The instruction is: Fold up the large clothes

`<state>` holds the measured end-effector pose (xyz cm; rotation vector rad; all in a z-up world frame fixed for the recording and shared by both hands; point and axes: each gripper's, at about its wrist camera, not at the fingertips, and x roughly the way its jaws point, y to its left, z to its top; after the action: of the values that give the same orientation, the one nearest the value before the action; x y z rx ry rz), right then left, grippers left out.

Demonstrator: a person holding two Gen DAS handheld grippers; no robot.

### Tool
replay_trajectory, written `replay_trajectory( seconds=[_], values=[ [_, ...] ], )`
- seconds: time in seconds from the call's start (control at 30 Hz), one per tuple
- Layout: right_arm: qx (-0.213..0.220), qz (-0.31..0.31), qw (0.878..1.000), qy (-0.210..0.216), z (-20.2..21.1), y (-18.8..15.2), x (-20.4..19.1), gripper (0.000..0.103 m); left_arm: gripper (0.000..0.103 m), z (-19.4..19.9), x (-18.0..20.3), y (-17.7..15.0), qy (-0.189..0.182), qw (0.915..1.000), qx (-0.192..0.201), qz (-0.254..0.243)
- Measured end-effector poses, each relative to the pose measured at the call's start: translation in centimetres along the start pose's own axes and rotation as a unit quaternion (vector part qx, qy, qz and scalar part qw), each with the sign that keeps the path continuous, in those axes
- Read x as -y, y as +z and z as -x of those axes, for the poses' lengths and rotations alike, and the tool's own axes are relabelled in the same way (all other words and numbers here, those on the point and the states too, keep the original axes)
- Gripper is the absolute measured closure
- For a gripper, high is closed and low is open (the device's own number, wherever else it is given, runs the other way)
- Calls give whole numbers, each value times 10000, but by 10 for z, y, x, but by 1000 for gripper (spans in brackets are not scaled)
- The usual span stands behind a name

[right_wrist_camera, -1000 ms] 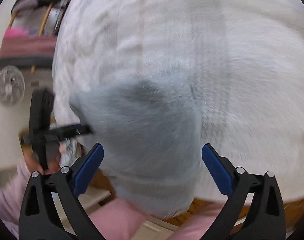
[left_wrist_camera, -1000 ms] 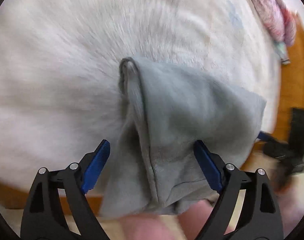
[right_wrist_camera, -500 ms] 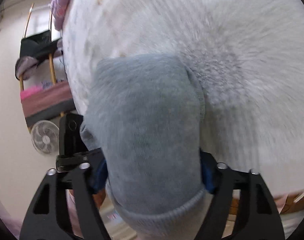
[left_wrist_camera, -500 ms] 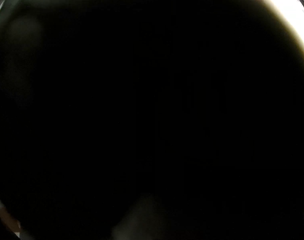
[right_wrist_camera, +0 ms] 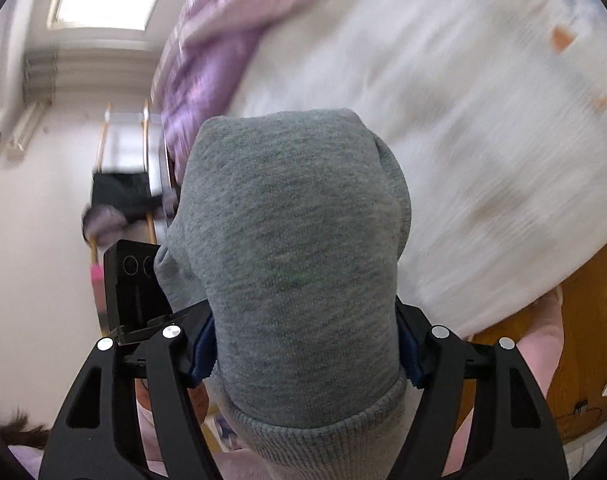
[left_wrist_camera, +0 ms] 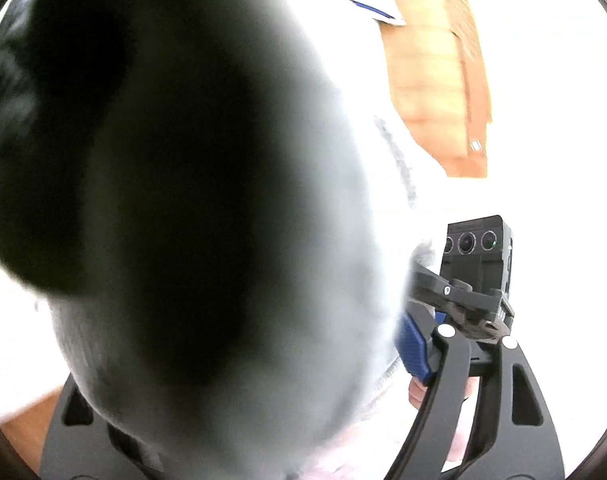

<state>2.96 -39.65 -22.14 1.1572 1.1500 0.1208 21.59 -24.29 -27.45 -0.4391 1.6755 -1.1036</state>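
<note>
The right wrist view gives the clear picture: the right gripper has its blue pads pressed in against both sides of a grey sweatshirt, squeezing a thick bunch of it just above the ribbed hem. The bundle stands up from the jaws and blocks the middle of the frame. Behind the sweatshirt lies a white bedspread, blurred, with a purple quilt heaped at its far left edge. Just left of the sweatshirt sits the other tool's black camera block.

The left wrist view shows far less (cloth sits almost on the lens). The same grey sweatshirt swamps it as a dark, unfocused mass. Of the left gripper, only one blue pad peeks out at the cloth's right edge; the opposite finger is buried, so I cannot tell how tightly it grips. Right of the sweatshirt is the right gripper seen from outside, and above that a wooden bed frame, the rest washed out white.
</note>
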Motion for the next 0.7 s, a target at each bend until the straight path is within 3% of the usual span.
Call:
replay_trajectory(
  seconds=[0.07, 0.2, 0.4, 0.57, 0.63, 0.67, 0.7],
  values=[
    [401, -4, 9991, 95, 40, 24, 16, 35, 26, -22, 39, 18, 80, 9995, 46, -302],
    [459, -65, 9985, 295, 84, 89, 59, 35, 26, -86, 106, 60, 419, 9977, 206, -494],
    [107, 348, 9993, -74, 139, 246, 127, 34, 26, -195, 152, 152, 301, 9979, 516, 256],
    [-177, 592, 9977, -284, 145, 392, 181, 32, 26, -274, 175, 246, 381, 9958, 658, 514],
    [-226, 613, 9972, -372, 144, 434, 199, 27, 26, -304, 179, 289, 457, 9949, 676, 600],
    [-261, 633, 9965, -471, 141, 461, 212, 17, 25, -315, 177, 302, 454, 9947, 676, 621],
    [-267, 650, 9957, -612, 136, 477, 220, 8, 14, -330, 173, 319, 521, 9945, 635, 650]
  ],
)
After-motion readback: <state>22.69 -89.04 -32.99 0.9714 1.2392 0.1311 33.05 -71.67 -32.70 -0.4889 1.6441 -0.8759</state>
